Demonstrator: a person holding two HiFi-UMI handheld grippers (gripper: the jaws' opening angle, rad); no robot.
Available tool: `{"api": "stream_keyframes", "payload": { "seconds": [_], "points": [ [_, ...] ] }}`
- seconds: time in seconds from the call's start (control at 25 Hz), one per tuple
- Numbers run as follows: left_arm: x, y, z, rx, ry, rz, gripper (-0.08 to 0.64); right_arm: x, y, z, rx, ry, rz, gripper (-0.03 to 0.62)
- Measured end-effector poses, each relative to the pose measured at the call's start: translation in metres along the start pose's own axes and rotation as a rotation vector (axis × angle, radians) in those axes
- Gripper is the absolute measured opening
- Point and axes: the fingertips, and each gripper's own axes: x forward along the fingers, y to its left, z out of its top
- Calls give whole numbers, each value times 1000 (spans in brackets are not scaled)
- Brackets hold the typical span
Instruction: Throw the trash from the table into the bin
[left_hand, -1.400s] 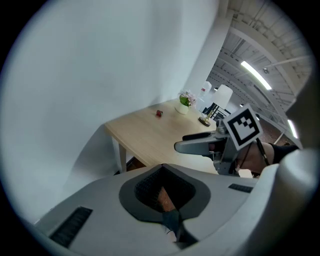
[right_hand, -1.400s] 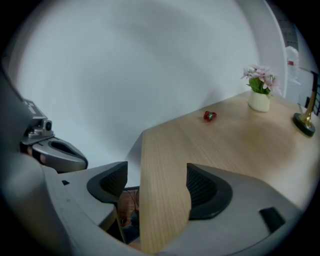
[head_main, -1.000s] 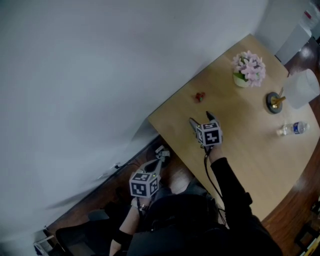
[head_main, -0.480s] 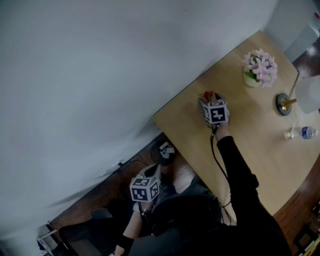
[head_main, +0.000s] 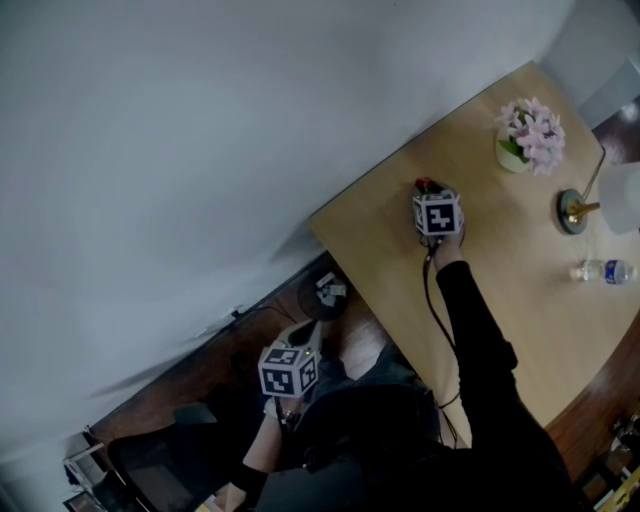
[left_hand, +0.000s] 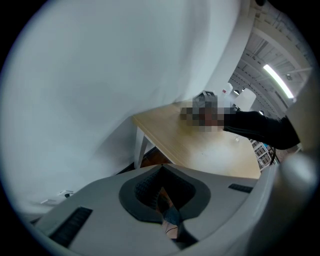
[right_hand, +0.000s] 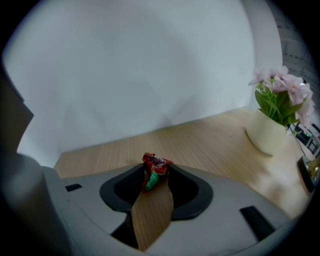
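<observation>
1. The wall (head_main: 200, 120) is plain and pale, and runs along the far edge of the table.
2. The table (head_main: 530, 240) is light wood. The wrapper lies on it near the wall-side edge, well apart from the flowers, the lamp (head_main: 575, 208) and the bottle (head_main: 600, 270).
3. The right tongs (head_main: 425, 188) reach over the table at the end of a black sleeve (head_main: 470, 320), pointing down at the wrapper. In the right gripper view these tongs (right_hand: 156, 170) have just been closing. They are now part-way in, with the wrapper pinched between the two tips and the bare table showing through the wedge behind them.
4. The left tongs (head_main: 310, 332) are held low, off the table and over the floor, near the bin. In the left gripper view their tips (left_hand: 161, 169) are pressed together with nothing between them.
5. The bin (head_main: 325, 293) is dark and round. It stands on the floor just beside the table's corner, with pale scraps inside.
6. The flowers (right_hand: 282, 90) are pink with green leaves and stand in a cream pot (right_hand: 267, 132), to the right of the wrapper.
7. The wrapper (right_hand: 155, 164) is small and crumpled, red with a green fold hanging below. In the head view it (head_main: 422, 184) shows only as a red speck at the tips of the right tongs.
</observation>
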Motion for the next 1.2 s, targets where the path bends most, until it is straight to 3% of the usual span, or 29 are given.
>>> {"api": "stream_keyframes", "payload": {
  "seconds": [0.44,0.8,1.2],
  "points": [
    [2,0,0,-21,-33,-6,5,-51,25,-3,-45,-65,61,124],
    [-3,11,-12,-43,-49,-12,5,-104,111,-34,-82,-72,204,121],
    [-8,39,-45,-112,-46,20,5,-131,230,-106,-176,34,409,121]
  ]
}}
